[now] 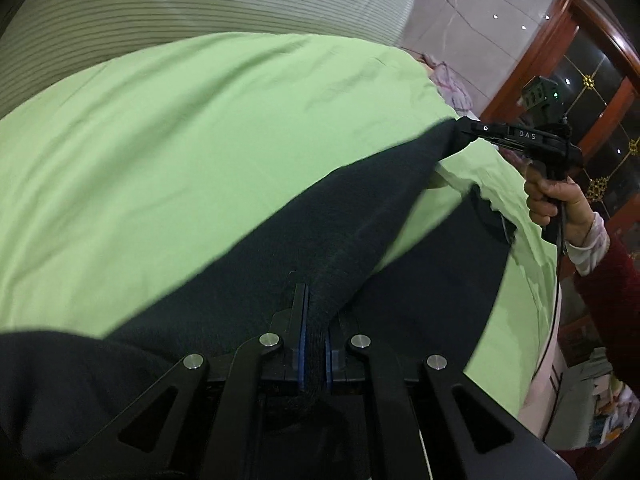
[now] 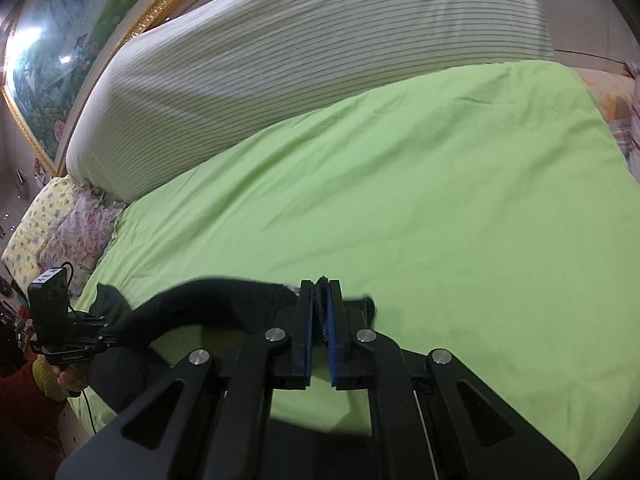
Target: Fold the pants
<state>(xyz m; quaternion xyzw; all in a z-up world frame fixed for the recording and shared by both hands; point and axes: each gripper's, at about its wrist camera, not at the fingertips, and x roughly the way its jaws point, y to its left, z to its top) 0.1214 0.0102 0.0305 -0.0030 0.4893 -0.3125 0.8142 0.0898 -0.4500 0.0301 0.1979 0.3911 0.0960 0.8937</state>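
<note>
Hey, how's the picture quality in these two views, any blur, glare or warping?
Left wrist view: fisheye bends the green sheet; the black pants look soft and underexposed; ceiling lights reflect off the glass door. Right wrist view: strong glare on the framed painting, striped bedding slightly smeared, dark corners.

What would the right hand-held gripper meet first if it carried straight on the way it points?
Probably the green sheet. The right hand-held gripper, shut on the black pants, points down across bare sheet; the striped bedding lies farther off, though depth is uncertain.
</note>
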